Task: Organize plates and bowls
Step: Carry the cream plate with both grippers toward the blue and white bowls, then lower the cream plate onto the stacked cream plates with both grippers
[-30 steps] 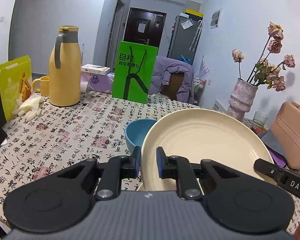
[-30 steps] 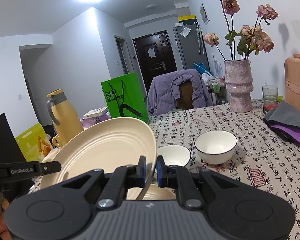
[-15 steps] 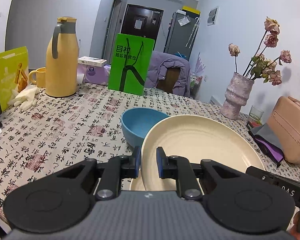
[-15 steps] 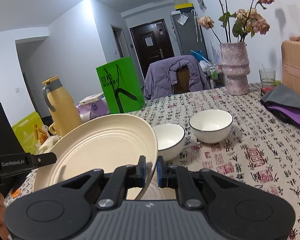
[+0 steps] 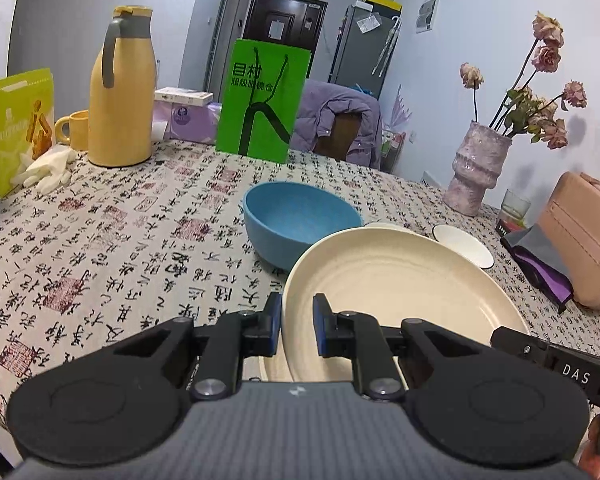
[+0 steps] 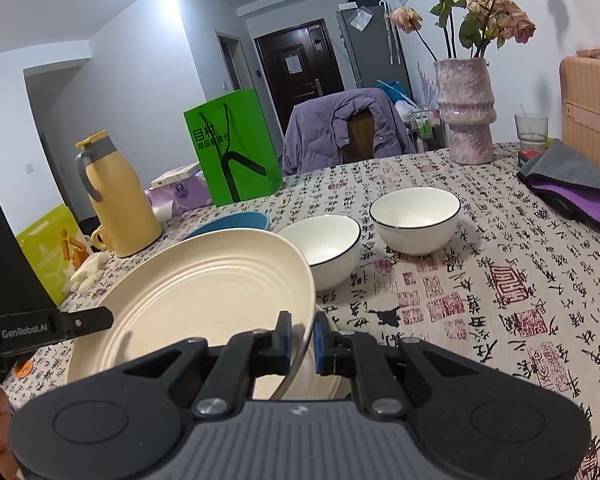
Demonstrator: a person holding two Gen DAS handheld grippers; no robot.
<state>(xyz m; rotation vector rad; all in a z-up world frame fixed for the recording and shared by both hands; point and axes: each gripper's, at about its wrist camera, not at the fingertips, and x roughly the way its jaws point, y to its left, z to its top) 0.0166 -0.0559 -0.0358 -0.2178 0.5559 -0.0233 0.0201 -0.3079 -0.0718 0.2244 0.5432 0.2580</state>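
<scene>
A large cream plate hangs tilted just above the table, held at both sides. My left gripper is shut on its left rim and my right gripper on its right rim. Under it lies a second cream plate, mostly hidden. A blue bowl stands just beyond the plates. Two white bowls with dark rims stand to the right of it.
The table wears a cloth printed with characters. At the back stand a yellow flask, a yellow mug, a green bag and a pink vase. A folded grey-purple cloth and a pink case lie right.
Both grippers have sunk toward the table with the cream plate still gripped between them. The plate now sits lower, close over the second plate.
</scene>
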